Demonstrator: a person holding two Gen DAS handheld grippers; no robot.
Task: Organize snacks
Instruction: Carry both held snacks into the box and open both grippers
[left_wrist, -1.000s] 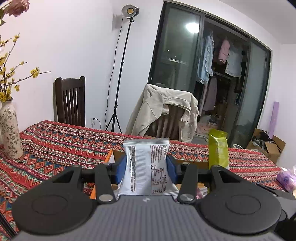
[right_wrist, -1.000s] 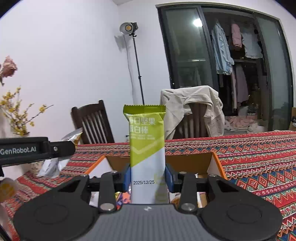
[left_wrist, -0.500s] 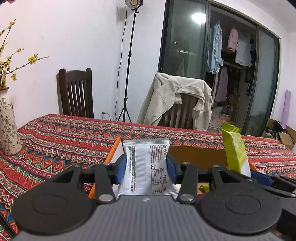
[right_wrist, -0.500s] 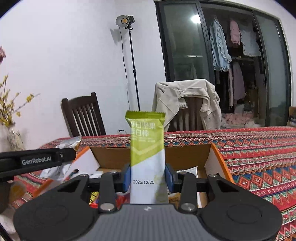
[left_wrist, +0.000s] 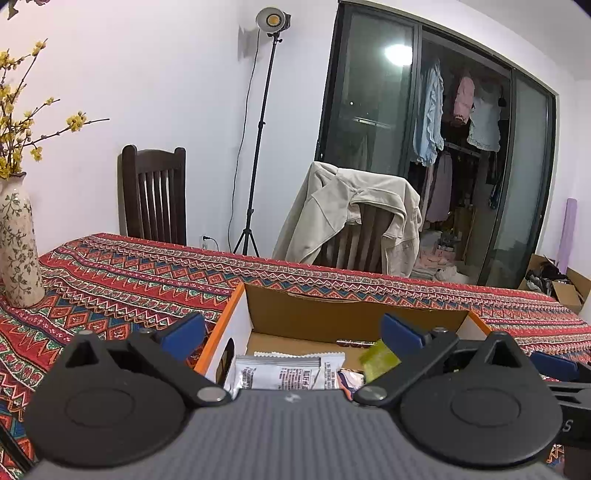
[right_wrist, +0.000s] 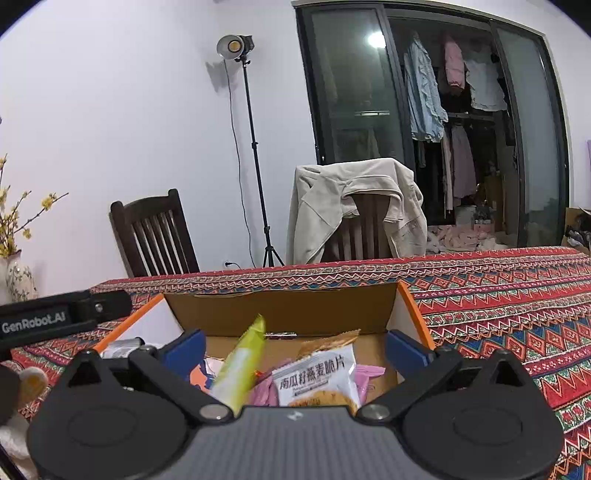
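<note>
An orange-edged cardboard box (left_wrist: 332, 314) stands on the patterned tablecloth, holding several snacks. My left gripper (left_wrist: 293, 334) hovers over its near left side, jaws opening wide. The silver-white packet (left_wrist: 288, 374) lies loose in the box below, free of the blue pads. My right gripper (right_wrist: 295, 347) is over the same box (right_wrist: 280, 310), jaws also opening. The green snack bar (right_wrist: 243, 365) leans tilted inside, touching neither pad. Beside it lie an oat crisp packet (right_wrist: 317, 376) and pink packets (right_wrist: 365, 373). The green bar (left_wrist: 380, 360) also shows in the left wrist view.
A flowered vase (left_wrist: 18, 243) stands on the table at the left. Beyond the far edge are a dark wooden chair (left_wrist: 155, 195), a chair draped with a beige jacket (left_wrist: 351, 214) and a light stand (left_wrist: 258, 147). The left gripper's arm (right_wrist: 55, 317) reaches in from the left.
Both grippers have gone from shut to wide open. The silver packet and the green bar have dropped from their pads into the box. Both hands sank closer to the box.
</note>
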